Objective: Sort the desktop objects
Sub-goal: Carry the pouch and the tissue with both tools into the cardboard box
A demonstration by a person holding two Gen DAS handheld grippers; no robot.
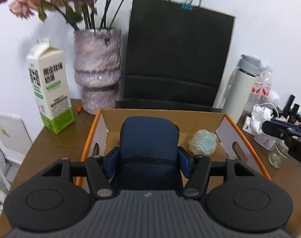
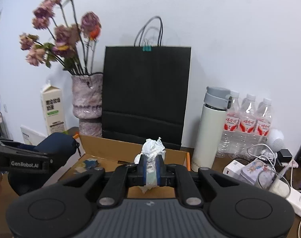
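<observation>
My left gripper is shut on a navy blue zip pouch, held above the open cardboard box with orange edges. A clear crumpled plastic wrap lies inside the box to the right of the pouch. My right gripper is shut on a crumpled white tissue, over the box's near right part. In the right wrist view the left gripper and the pouch show at the left, above the box's left side. The right gripper's fingers enter the left wrist view at right.
Behind the box stand a black paper bag, a mottled purple vase of dried flowers and a milk carton. At right are a white flask, three water bottles, a power strip with cables and a small glass jar.
</observation>
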